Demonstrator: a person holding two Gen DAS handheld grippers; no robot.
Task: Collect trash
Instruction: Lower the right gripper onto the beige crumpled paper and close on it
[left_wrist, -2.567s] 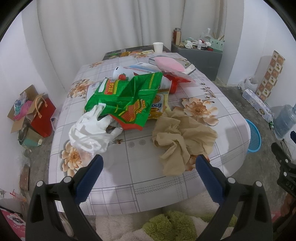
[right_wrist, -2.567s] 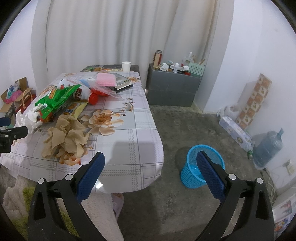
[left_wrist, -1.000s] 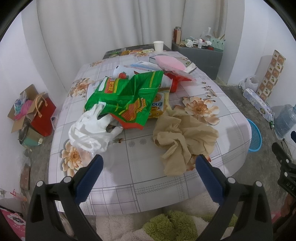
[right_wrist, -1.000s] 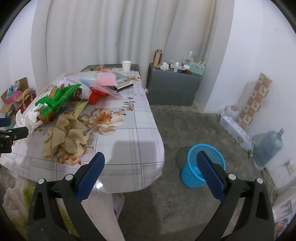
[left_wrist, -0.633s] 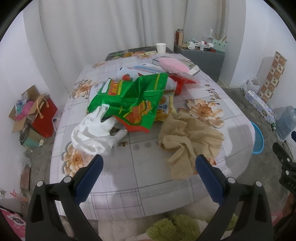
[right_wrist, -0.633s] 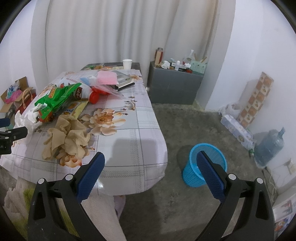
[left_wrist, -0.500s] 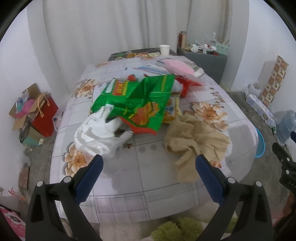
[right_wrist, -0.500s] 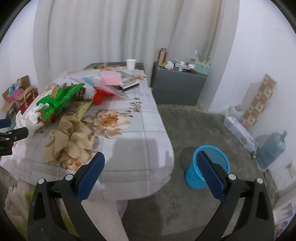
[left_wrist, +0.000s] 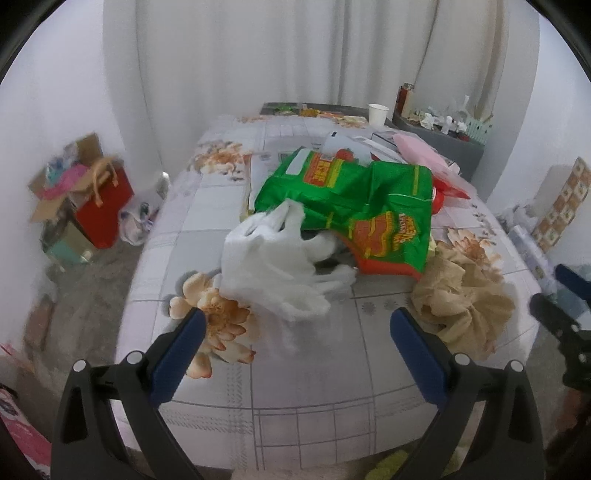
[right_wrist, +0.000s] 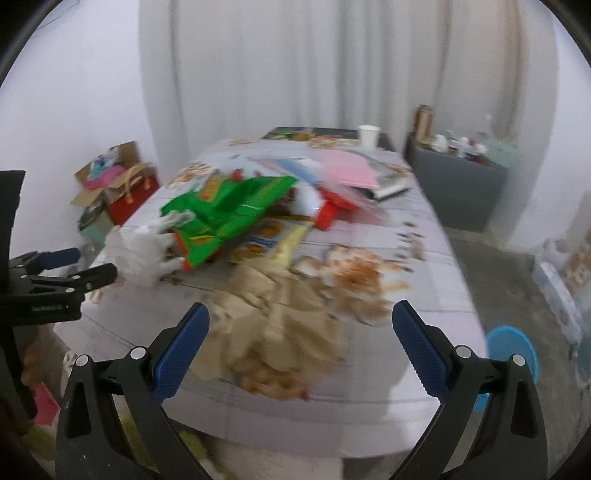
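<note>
Your bench (left_wrist: 295, 384) fills both views, its flowered cloth heaped with trash. Biggest piece is the green bag (left_wrist: 354, 206), dead centre of the left view, lying partly over the white bag (left_wrist: 273, 269) at its 7 o'clock. The tan paper (left_wrist: 461, 295) sits crumpled at 3 o'clock of the white bag, near the bench edge; in the blurred right view it lies straight ahead (right_wrist: 280, 317). The blue bin (right_wrist: 511, 354) stands on the floor at 4 o'clock in the right view, well apart from the trash. Your left gripper (left_wrist: 295, 328) is spread wide, fingers empty, hovering just short of the white bag. Your right gripper (right_wrist: 301, 325) is spread wide too, nothing between its fingers, over the tan paper.
</note>
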